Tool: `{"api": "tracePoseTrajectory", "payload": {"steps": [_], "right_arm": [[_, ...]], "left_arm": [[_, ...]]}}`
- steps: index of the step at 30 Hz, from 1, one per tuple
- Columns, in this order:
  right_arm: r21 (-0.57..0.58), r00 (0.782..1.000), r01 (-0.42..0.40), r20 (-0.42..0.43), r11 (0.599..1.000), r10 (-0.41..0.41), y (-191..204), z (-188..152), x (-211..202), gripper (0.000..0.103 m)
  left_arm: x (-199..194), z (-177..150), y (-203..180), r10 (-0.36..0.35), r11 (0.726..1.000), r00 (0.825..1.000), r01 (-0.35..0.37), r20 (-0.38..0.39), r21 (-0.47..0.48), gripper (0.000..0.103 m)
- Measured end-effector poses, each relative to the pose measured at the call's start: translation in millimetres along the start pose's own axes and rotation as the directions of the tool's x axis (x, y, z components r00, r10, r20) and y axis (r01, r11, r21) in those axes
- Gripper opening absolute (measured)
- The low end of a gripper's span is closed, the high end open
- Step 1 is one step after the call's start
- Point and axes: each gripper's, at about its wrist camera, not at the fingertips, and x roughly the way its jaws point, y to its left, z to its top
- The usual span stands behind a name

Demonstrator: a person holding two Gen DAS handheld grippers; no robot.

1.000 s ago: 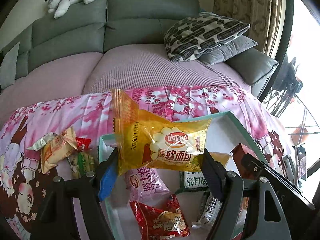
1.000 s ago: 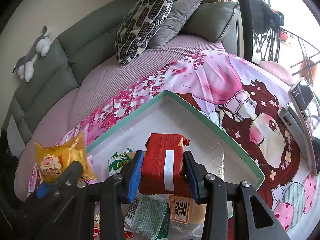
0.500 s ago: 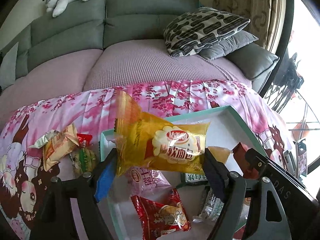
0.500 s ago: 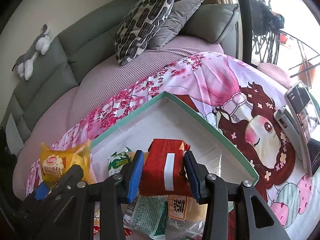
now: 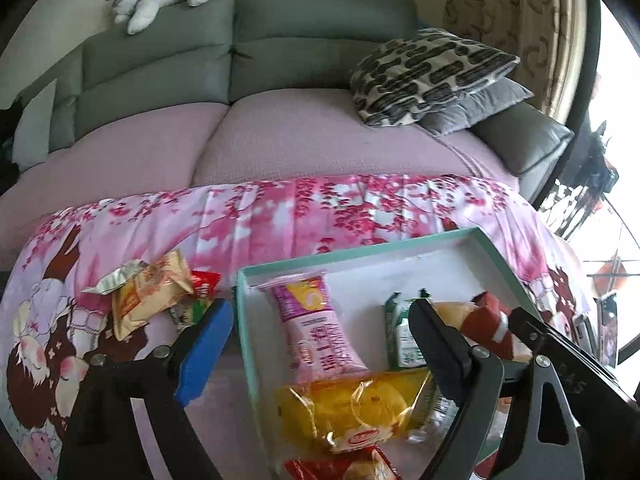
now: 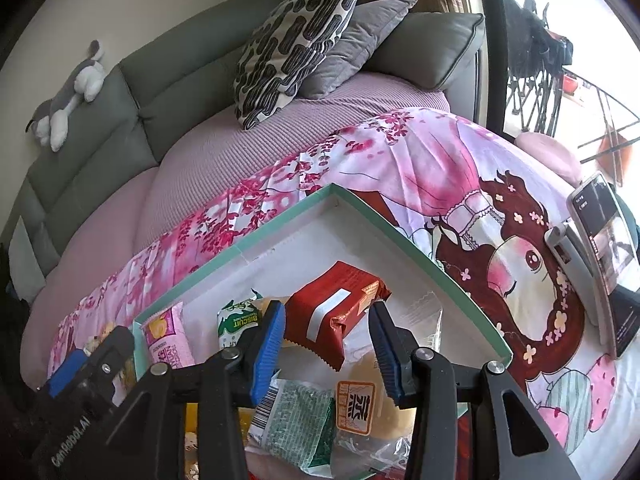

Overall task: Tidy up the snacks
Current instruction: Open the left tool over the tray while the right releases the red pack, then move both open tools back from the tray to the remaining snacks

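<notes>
In the left wrist view, the left gripper (image 5: 320,344) has its 2 fingers spread wide with nothing between them, one blue-padded, the other black. Below it sits a shallow rectangular box (image 5: 500,256) with a teal rim and white card floor, resting on a glossy pink cartoon-print cloth (image 5: 280,216). Inside lie a crinkled yellow bread packet (image 5: 352,408), a long pink pillow-shaped packet (image 5: 316,328), a green biscuit packet (image 5: 400,336) and a red foil packet (image 5: 486,322). Left of the box, on the cloth, a small heap of loose snacks (image 5: 148,300) in tan and red wrappers waits outside it. A ribbed mauve sofa seat (image 5: 312,140) lies beyond. In the right wrist view, the right gripper (image 6: 326,350) stands parted, its ridged blue pads on either side of the red foil packet (image 6: 336,312), which lies tilted in the box (image 6: 384,220); whether the pads touch it cannot be told. Beneath are a green-speckled clear packet (image 6: 296,428) and an orange-labelled clear packet (image 6: 356,404). A phone (image 6: 604,240) leans on the cloth at the right.
</notes>
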Motion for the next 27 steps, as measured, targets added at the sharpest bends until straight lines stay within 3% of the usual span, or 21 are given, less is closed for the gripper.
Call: {"api": "tracePoseTrajectory", "payload": {"steps": [3, 6, 12, 17, 19, 27], "right_arm": [[-0.014, 1.0, 0.014, -0.002, 1.0, -0.014, 1.6, -0.1, -0.2, 0.061], [-0.026, 1.0, 0.023, -0.006, 0.999, -0.023, 3.3, 0.0, 0.3, 0.074], [-0.075, 0.999, 0.028, -0.015, 0.997, -0.029, 12.6, -2.0, 2.7, 0.088], [-0.088, 0.999, 0.032, -0.02, 0.996, -0.034, 16.6, -2.9, 3.7, 0.094], [-0.094, 0.999, 0.033, -0.02, 0.995, -0.035, 18.8, -3.3, 3.3, 0.103], [-0.112, 1.0, 0.028, -0.002, 0.993, -0.028, 28.4, -3.7, -0.7, 0.103]], "left_arm": [[0.8, -0.5, 9.6, 0.036, 0.999, 0.999, -0.035, 0.004, -0.033, 0.091], [1.4, -0.9, 19.8, 0.079, 0.995, 0.997, -0.078, 0.008, -0.061, 0.097], [5.7, -3.2, 39.0, 0.147, 0.983, 0.989, -0.146, -0.004, -0.109, 0.098], [7.6, -6.8, 54.3, 0.189, 0.971, 0.982, -0.189, -0.015, -0.146, 0.098], [7.1, -7.4, 58.8, 0.198, 0.968, 0.98, -0.198, -0.016, -0.152, 0.098], [0.4, -11.0, 84.9, 0.249, 0.948, 0.968, -0.246, -0.011, -0.204, 0.098]]}}
